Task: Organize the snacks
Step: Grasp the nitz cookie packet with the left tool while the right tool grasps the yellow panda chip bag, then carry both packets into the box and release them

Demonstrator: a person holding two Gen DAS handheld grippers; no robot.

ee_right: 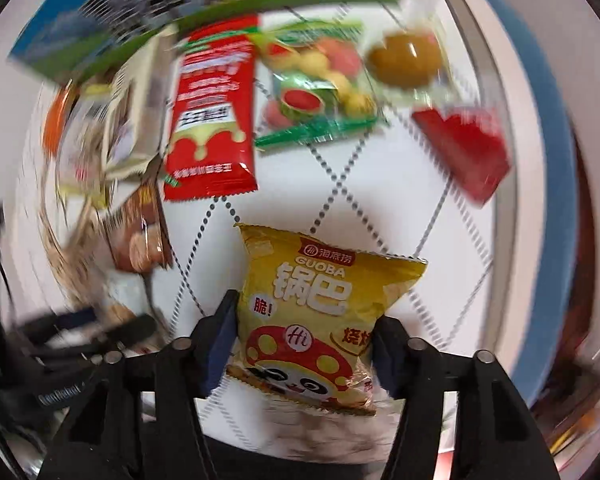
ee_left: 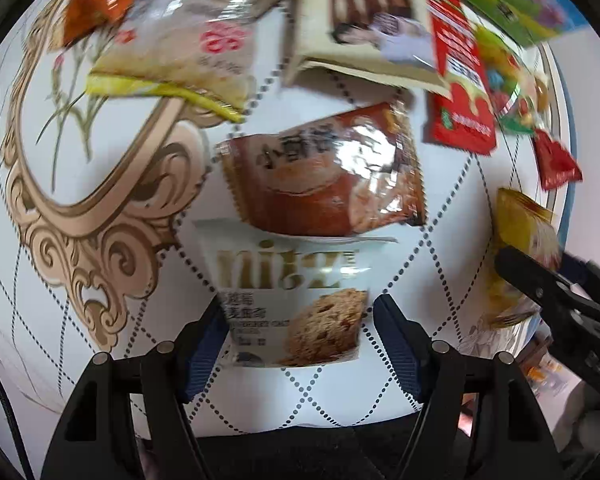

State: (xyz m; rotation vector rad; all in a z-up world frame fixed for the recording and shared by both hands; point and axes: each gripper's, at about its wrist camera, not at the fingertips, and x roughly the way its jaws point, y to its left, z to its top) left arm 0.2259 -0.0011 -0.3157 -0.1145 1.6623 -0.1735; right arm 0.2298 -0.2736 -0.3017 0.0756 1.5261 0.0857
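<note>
In the left wrist view my left gripper (ee_left: pixel 300 340) stands with its fingers on both sides of a white oat-cookie packet (ee_left: pixel 292 292) lying on the patterned white table (ee_left: pixel 100 120); a gap shows on the right side. A brown cake packet (ee_left: pixel 324 176) lies just beyond it. In the right wrist view my right gripper (ee_right: pixel 304 340) is shut on a yellow Guoba crisp bag (ee_right: pixel 320 312), held above the table. That bag and gripper also show in the left wrist view (ee_left: pixel 524 248).
Further snacks lie beyond: a red packet (ee_right: pixel 212 120), a green fruit-candy bag (ee_right: pixel 316 80), a clear-wrapped brown sweet (ee_right: pixel 404 60), a small red packet (ee_right: pixel 468 148), a beige box (ee_left: pixel 364 24), a pale packet (ee_left: pixel 188 48) and a green-blue box (ee_right: pixel 204 4). The table's blue rim (ee_right: pixel 556 160) curves at right.
</note>
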